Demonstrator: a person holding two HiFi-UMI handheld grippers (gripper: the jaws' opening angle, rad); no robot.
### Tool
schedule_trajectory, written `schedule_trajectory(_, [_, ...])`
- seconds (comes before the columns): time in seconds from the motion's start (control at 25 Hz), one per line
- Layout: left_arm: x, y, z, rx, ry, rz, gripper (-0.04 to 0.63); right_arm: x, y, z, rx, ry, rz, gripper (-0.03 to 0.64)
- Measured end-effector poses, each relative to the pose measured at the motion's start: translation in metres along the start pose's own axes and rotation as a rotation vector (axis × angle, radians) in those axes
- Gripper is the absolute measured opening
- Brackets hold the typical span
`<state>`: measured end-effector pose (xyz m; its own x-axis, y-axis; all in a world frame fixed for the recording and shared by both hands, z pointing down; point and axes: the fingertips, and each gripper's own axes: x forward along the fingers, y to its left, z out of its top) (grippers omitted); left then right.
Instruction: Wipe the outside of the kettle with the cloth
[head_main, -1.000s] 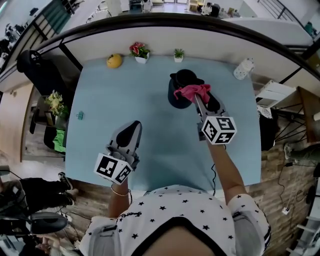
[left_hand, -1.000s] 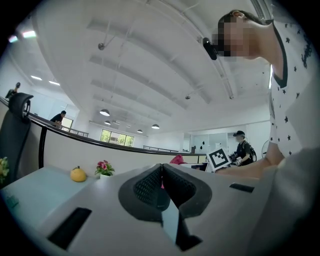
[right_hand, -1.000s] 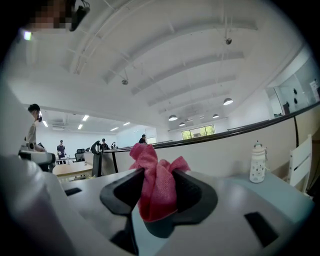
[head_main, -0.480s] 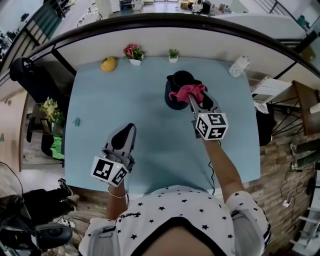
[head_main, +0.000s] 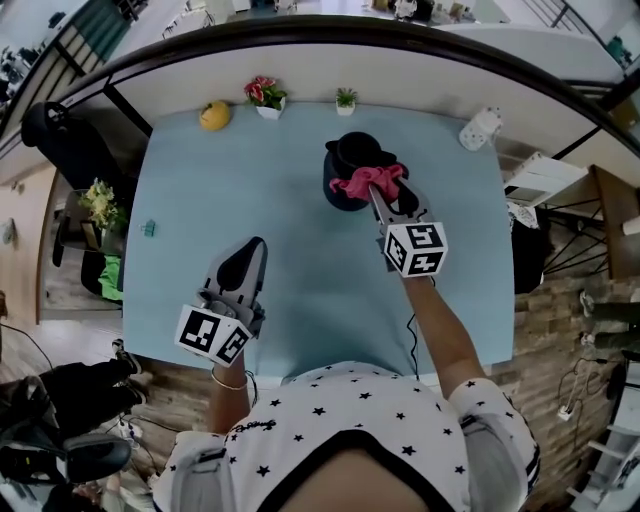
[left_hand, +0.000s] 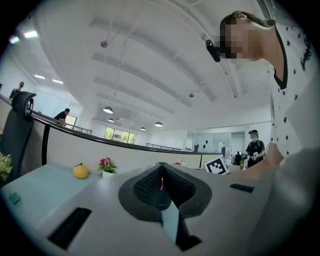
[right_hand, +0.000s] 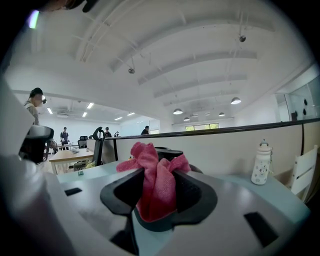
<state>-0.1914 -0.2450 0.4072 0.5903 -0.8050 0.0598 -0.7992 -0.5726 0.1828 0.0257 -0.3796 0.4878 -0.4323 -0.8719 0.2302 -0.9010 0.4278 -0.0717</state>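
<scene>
A dark kettle (head_main: 348, 172) stands on the light blue table (head_main: 300, 230), toward its far middle. My right gripper (head_main: 384, 193) is shut on a pink cloth (head_main: 366, 180) that rests against the kettle's right side. In the right gripper view the pink cloth (right_hand: 154, 181) bulges out between the jaws, with the kettle (right_hand: 168, 152) just behind it. My left gripper (head_main: 243, 264) hovers over the near left of the table, shut with nothing in it. In the left gripper view its jaws meet at a thin seam and hide most of the kettle.
Along the far edge sit a yellow fruit (head_main: 212, 115), a pot of pink flowers (head_main: 264, 94), a small green plant (head_main: 345, 99) and a white bottle (head_main: 475, 131). A small green clip (head_main: 148, 228) lies at the left edge. A black chair (head_main: 60, 130) stands beyond the left side.
My right gripper with the pink cloth has slid a little left and nearer along the kettle's side. The left gripper has drifted slightly left and nearer too.
</scene>
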Motion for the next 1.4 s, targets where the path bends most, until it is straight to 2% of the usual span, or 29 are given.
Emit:
schedule_trajectory(0.24, [0.005,-0.009,0.0,0.008,0.014,-0.003,0.031,-0.001,-0.001,-0.005,0.001,-0.008,0.022,0.17])
schedule_trajectory(0.44, [0.009,-0.011,-0.004,0.007,0.032,-0.012,0.031,-0.005,0.001,-0.014,-0.042,0.0,0.025,0.17])
schedule_trajectory(0.68, [0.015,-0.009,-0.007,0.0,0.037,-0.024,0.031,0.002,-0.003,-0.053,-0.065,0.127,0.002,0.17])
schedule_trajectory(0.96, [0.017,-0.001,-0.013,-0.013,0.054,-0.016,0.031,0.01,-0.003,-0.078,-0.082,0.187,0.006,0.17])
schedule_trajectory(1.4, [0.025,0.007,-0.027,-0.034,0.073,-0.014,0.031,0.025,-0.005,-0.136,-0.089,0.339,0.034,0.173])
